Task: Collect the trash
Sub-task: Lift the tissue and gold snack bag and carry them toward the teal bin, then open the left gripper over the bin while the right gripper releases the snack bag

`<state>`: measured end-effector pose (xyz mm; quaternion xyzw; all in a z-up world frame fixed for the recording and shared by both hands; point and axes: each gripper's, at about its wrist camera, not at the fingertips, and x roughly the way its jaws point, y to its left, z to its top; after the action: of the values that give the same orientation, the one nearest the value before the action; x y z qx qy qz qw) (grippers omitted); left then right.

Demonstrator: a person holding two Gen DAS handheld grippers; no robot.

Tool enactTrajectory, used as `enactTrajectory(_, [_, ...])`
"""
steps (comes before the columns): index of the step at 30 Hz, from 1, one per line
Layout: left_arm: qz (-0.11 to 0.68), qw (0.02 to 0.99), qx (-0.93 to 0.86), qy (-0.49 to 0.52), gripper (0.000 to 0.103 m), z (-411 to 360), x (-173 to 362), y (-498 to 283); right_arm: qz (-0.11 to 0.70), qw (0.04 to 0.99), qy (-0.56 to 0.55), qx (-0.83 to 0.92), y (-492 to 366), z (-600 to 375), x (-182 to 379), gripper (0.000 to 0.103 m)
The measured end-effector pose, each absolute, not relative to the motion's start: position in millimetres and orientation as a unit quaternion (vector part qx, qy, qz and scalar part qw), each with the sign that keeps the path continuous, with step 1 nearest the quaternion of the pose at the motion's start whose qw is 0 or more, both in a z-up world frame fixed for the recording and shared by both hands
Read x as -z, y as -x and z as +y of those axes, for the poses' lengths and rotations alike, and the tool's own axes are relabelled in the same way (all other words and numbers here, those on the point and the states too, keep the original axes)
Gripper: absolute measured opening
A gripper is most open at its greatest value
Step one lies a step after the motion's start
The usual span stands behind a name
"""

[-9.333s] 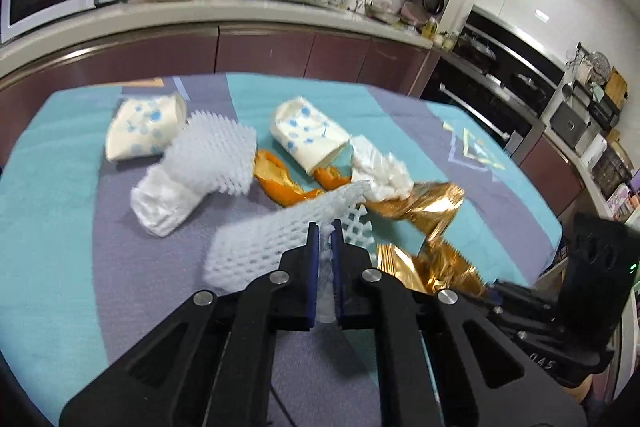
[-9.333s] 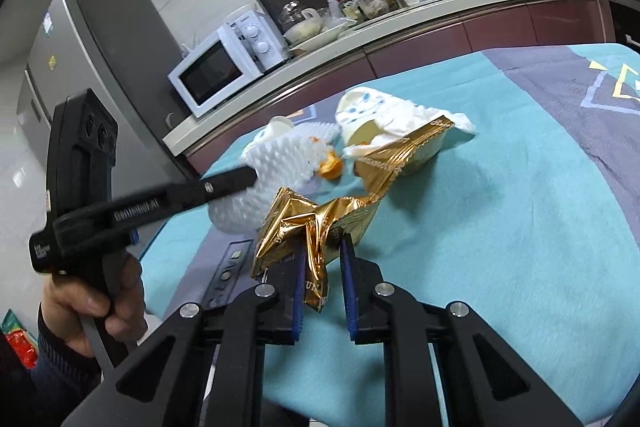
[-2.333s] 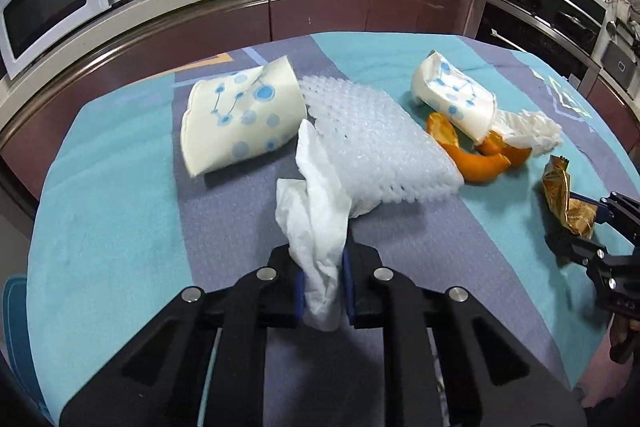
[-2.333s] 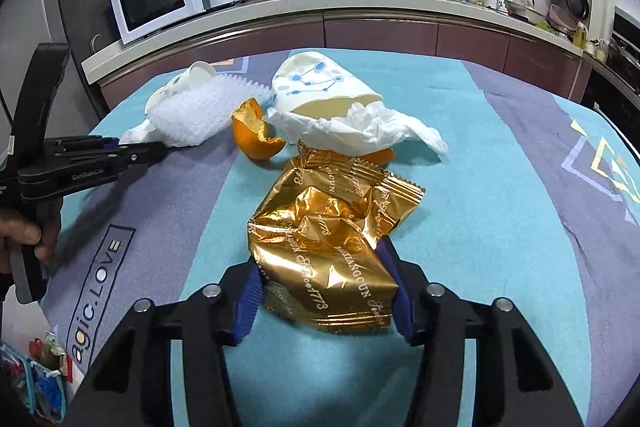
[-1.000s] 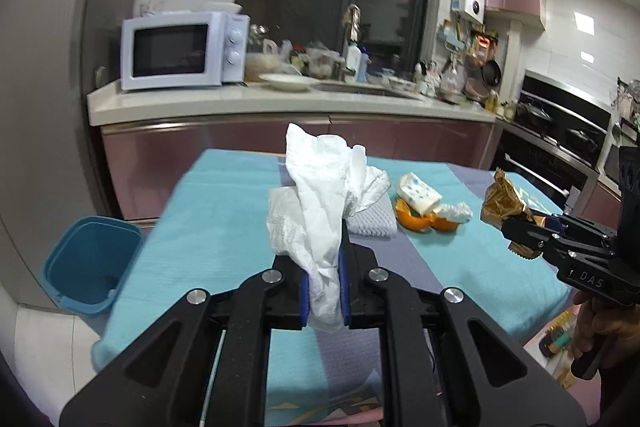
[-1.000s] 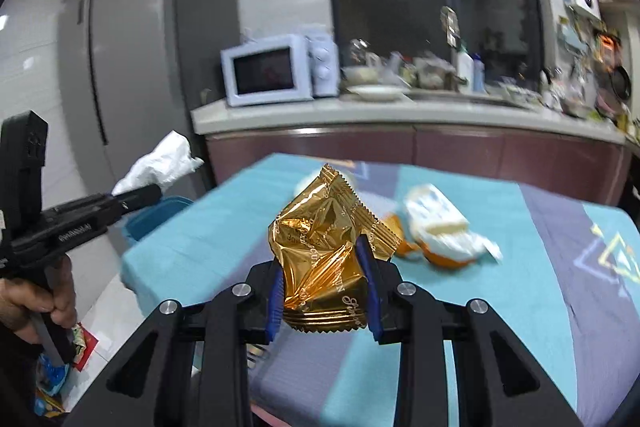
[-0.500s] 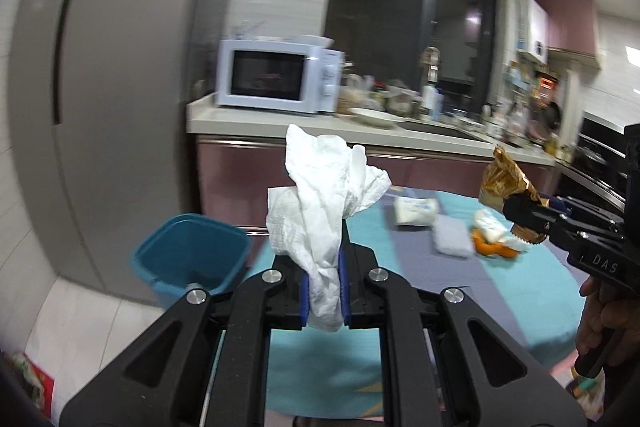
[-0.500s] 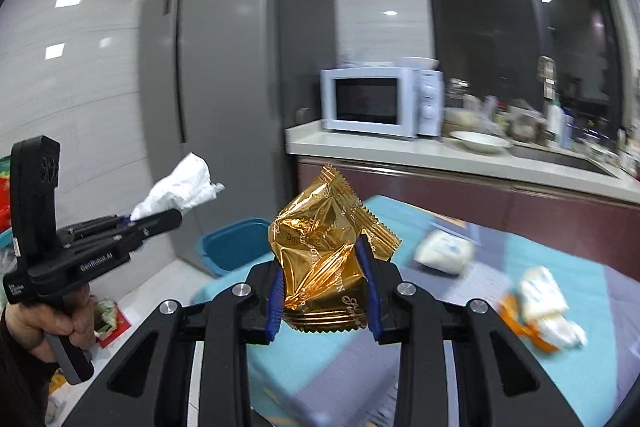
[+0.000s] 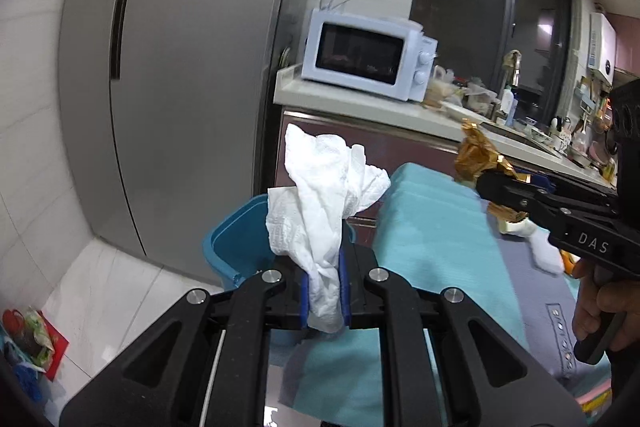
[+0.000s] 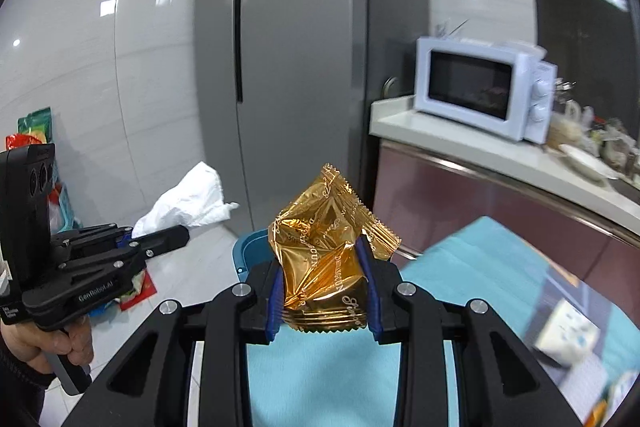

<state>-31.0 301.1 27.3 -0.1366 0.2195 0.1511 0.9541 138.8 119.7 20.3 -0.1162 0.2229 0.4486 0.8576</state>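
Now, left wrist view. Left gripper (image 9: 324, 291) clamped on a tissue (image 9: 324, 203) at bottom centre, pinched low between the blue pads (image 9: 305, 293), most of the paper standing loose above the jaws. Bin (image 9: 236, 247) just behind the tissue at mid-frame, blue, on the floor between fridge (image 9: 180, 87) and table (image 9: 432, 227), its mouth largely hidden by the paper. Right gripper (image 9: 486, 183) reaching in from the right edge, closed on a gold wrapper (image 9: 476, 151) held above the table's near end. Likely risks: letting go too soon, with the gripper short of the bin's rim, and dropping the tissue on the floor; light paper drifting sideways as it falls; paper clinging to a pad after release.

Next, right wrist view. Right gripper (image 10: 322, 291) gripping the wrapper (image 10: 332, 251) at lower centre, pads against its crumpled sides, top corner poking up free. Bin (image 10: 250, 251) only partly seen, behind and left of the wrapper, beyond the table (image 10: 460, 267) edge. Left gripper (image 10: 176, 233) at left of frame, tissue (image 10: 188, 201) sticking out of its tip, to the left of the bin in frame, whether over it cannot be told. Likely risks here: slick foil slipping from the grip over the table; the two grippers crowding each other over one small opening; wrapper bouncing off the rim if released off-centre.
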Motion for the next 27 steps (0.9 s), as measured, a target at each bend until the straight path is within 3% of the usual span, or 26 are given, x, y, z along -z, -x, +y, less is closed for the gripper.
enactTrajectory(20, [0.317, 0.912, -0.173, 0.195, 0.013, 381.9, 61.5, -128.9, 0.393, 0.781, 0.12, -0.471, -250.3, 246.0, 63.5, 0.03])
enactTrajectory(27, [0.352, 0.899, -0.188, 0.181, 0.017, 394.4, 92.8, -163.2, 0.446, 0.759, 0.112, -0.46, -273.5, 275.0, 93.2, 0.031])
